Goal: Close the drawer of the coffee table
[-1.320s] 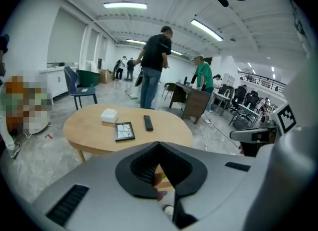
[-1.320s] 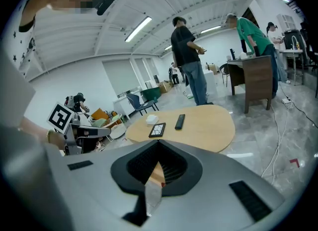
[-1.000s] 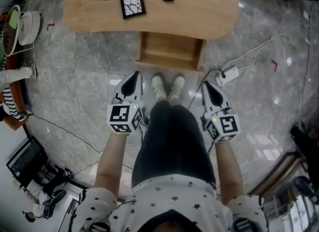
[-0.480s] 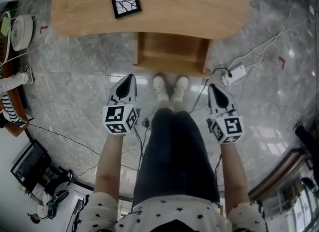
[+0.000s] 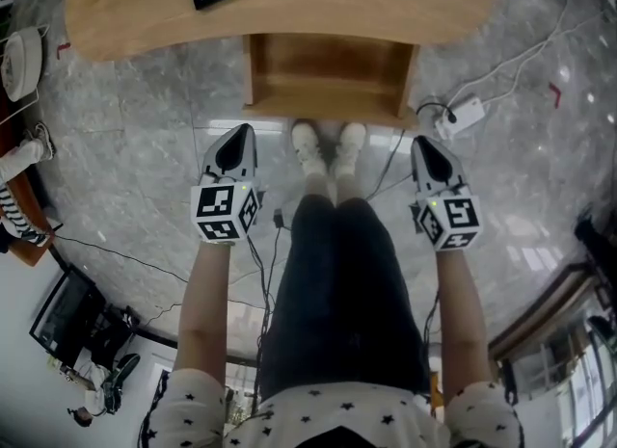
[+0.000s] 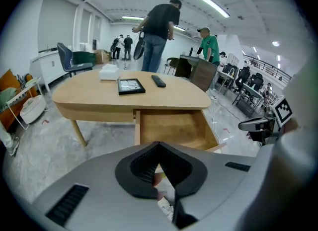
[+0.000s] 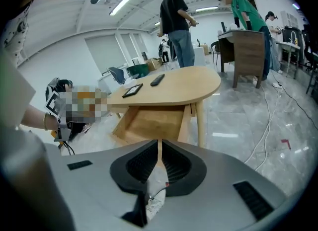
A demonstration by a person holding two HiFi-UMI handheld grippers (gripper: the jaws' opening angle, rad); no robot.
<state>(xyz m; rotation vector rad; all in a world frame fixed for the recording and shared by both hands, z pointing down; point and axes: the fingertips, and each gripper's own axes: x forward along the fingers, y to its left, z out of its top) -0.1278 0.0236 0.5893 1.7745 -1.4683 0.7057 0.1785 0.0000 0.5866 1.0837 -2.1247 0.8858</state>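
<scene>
Lowered left tongs (image 5: 246,134), right tongs (image 5: 422,144), drawer (image 5: 328,78) edge ahead

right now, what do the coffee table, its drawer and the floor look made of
Coffee table: light wood or veneer, matte; faint grain shows.
Drawer: same pale wood, seemingly unlined.
Floor: grey marble-look stone or tile, polished; veining and glare show.

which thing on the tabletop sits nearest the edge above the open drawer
The black-framed square tile; the remote and white box lie farther back from that edge.
</scene>
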